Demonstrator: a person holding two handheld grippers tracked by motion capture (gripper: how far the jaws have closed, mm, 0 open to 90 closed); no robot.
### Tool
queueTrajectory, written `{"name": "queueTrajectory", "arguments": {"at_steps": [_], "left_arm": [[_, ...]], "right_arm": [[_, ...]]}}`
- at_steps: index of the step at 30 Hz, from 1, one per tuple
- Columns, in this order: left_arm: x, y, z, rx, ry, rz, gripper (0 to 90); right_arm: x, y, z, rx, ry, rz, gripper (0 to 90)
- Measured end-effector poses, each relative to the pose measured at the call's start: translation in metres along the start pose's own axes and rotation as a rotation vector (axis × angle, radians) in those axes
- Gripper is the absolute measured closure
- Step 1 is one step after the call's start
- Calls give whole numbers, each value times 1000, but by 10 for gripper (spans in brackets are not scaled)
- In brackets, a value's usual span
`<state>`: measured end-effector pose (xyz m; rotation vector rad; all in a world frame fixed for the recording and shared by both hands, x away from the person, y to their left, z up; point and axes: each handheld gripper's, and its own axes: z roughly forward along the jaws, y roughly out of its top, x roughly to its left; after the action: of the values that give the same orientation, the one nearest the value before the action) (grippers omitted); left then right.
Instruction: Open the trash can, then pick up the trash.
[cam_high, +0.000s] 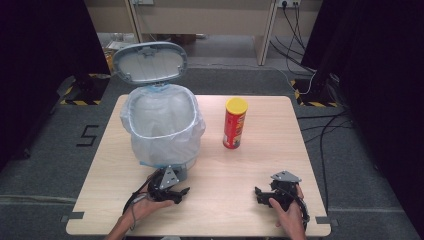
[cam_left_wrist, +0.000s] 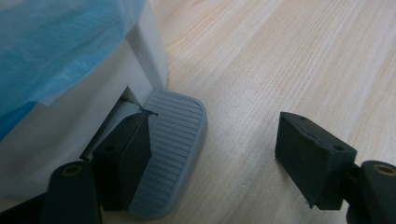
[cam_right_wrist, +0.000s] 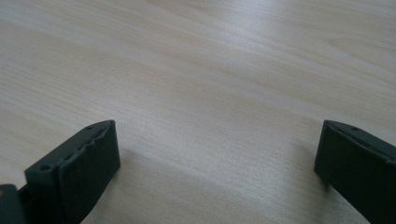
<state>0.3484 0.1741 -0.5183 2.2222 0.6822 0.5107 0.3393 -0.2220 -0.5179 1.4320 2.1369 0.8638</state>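
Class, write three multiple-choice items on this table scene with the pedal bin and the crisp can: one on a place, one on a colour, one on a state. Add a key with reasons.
1. Where does the crisp can stand?
A. Inside the bin
B. On the table, to the right of the bin
C. In the right gripper

2. What colour is the can's lid?
A. Yellow
B. Green
C. Black

3. How is the bin lid?
A. Shut
B. Lying on the table
C. Raised open

Key:
1 B: the can stands upright on the table, apart from the bin.
2 A: its top shows yellow above a red body.
3 C: the lid stands up behind the bagged rim, while the left gripper has one jaw on the pedal.
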Motion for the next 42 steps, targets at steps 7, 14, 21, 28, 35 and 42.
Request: {"name": "queueTrajectory", "arguments": {"at_steps": [7,14,21,28,35,42], "left_arm": [[-1,-1,0,-13,3,-9,260],[-1,-4,0,-32,8,-12,260],[-2,-5,1,-44,15,-16,259],[-2,-5,1,-44,15,-15,260],[-2,-5,1,-41,15,-12,260],[-2,-5,1,-44,15,-16,260]], "right_arm": [[0,0,0,0,0,0,3],[0,0,0,0,0,0,3],[0,0,-1,-1,4,3,18],[-3,12,-17,-158,5,7,177],[3,38,-21,-227,29,-1,152],[11,60,-8,-241,55,-33,151]]}}
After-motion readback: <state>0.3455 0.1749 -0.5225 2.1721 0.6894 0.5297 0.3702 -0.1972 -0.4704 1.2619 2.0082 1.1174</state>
